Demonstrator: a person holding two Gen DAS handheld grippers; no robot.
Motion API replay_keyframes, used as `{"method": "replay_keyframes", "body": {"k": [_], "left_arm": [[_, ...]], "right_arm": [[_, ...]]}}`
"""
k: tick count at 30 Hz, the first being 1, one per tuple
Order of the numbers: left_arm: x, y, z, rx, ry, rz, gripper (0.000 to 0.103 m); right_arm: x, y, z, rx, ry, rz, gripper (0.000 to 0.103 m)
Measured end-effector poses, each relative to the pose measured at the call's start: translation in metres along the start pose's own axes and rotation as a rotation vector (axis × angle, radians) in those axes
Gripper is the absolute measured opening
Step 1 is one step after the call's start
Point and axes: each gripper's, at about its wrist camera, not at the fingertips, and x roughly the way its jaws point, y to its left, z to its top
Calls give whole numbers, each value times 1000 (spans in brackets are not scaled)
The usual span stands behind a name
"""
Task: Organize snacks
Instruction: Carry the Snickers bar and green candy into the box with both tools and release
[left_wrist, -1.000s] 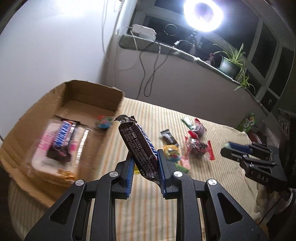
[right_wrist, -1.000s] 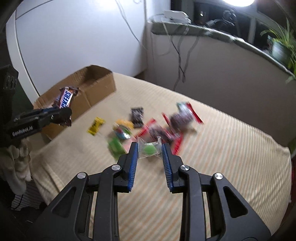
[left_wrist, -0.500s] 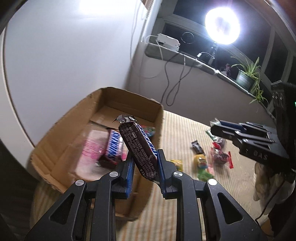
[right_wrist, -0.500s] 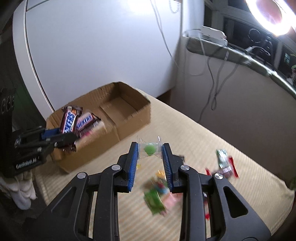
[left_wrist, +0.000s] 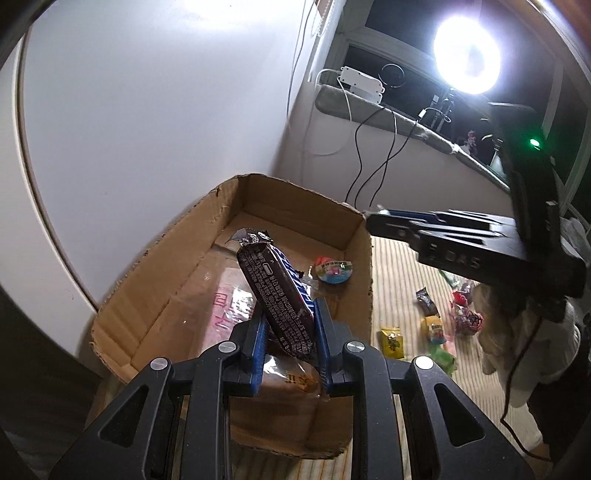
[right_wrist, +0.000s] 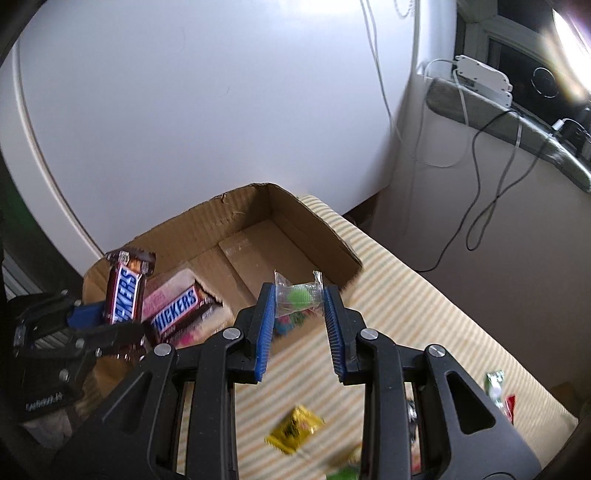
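The left gripper (left_wrist: 288, 334) has its jaws pinching a Snickers bar (left_wrist: 275, 295) by the lower end, so the bar stands tilted above them and over the inside of the cardboard box (left_wrist: 364, 236). The hold is only on one end; I think the bar could swing or slip out early if the hand shakes.

The right gripper (right_wrist: 299, 314) has its jaws pinching a small clear packet with a green candy (right_wrist: 298, 295) by the two edges of the wrapper, just over the near wall of the box. This film is thin and can slide from the pads, and then the candy may fall outside, on the striped cloth (right_wrist: 424, 295).

Beyond the jaws, a second Snickers bar (right_wrist: 177, 308) and a round snack cup (left_wrist: 333, 270) already lie in the box. Both grippers are close together over the box, so they may hit each other.
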Motion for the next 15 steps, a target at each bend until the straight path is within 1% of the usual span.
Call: {"method": "replay_keyframes", "body": {"k": [5,15], "left_arm": [[4,5,4,-4,3,11,22],[9,14,8,-22,3,30,22]], "right_arm": [[25,2,12,-2,22,20,28],[52,6,20,0,53,49,28]]}}
